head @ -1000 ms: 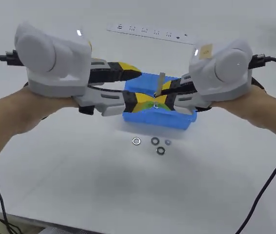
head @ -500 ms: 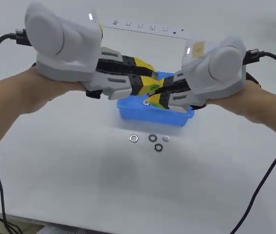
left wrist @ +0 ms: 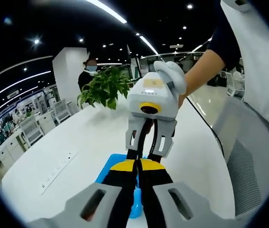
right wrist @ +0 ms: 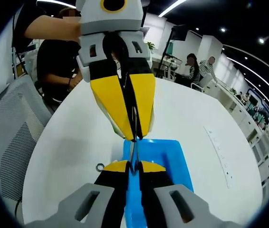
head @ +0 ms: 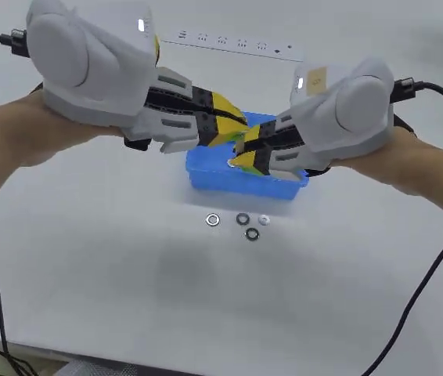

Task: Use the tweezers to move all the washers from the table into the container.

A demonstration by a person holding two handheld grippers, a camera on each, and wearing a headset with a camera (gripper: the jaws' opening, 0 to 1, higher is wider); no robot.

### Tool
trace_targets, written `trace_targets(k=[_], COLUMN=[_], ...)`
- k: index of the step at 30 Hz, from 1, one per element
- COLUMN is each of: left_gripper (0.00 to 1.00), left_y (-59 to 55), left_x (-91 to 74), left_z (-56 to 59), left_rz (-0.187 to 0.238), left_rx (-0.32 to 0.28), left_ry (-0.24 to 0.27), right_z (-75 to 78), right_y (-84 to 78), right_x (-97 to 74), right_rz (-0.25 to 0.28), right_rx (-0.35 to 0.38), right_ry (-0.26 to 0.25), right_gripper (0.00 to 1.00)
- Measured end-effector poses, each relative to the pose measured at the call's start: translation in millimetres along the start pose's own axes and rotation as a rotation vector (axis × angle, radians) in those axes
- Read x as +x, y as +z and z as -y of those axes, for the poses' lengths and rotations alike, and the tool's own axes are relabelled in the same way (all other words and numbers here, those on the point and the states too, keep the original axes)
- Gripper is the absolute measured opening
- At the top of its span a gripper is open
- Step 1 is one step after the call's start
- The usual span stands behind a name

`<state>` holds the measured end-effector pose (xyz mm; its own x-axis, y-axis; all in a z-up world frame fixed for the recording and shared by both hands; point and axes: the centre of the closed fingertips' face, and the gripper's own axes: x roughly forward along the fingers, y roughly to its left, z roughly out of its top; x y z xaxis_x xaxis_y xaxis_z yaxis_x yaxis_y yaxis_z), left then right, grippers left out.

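Item: tweezers (right wrist: 134,148), a thin metal strip held in the air above the blue container (head: 229,182).
Left tool (left wrist: 135,165): jaws drawn together. In the right gripper view its yellow pads close on the far run of the strip.
Right tool (right wrist: 130,167): jaws together, clamped on the near run of the same strip.
Long axis: along the line between the two facing tools, roughly side to side across the head view and level with the desk (head: 127,274).
Pointing: which end is the working tip cannot be told, as both ends are hidden between pads.
Washers (head: 243,220): four, flat on the desk in a loose cluster just in front of the container's near wall. None is between the tweezer tips.
Risk, slip: if one tool lets go before the other holds squarely, the tweezers may swing or drop into the container.
Risk, scatter: falling on the near side would knock the washers apart.
Risk, bend: pulling the tools apart while both clamp could spring the thin arms.
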<state>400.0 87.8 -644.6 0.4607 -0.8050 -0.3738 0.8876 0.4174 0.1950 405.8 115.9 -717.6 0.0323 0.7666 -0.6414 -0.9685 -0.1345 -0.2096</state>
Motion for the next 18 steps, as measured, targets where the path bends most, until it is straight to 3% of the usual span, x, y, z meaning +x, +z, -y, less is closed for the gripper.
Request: trace_targets(k=[9, 18], left_gripper=[0.05, 0.04], left_y=[9.0, 14.8], left_x=[-1.2, -7.3], left_z=[-1.7, 2.6], left_rz=[-0.004, 0.006], left_rx=[0.014, -0.016], left_ry=[0.0, -0.004], right_z=[3.8, -2.2], right_y=[6.8, 10.5], right_x=[-5.3, -9.5], right_rz=[0.02, 0.056], right_rx=[0.005, 0.074], right_ry=[-0.032, -0.016], right_gripper=[0.12, 0.13])
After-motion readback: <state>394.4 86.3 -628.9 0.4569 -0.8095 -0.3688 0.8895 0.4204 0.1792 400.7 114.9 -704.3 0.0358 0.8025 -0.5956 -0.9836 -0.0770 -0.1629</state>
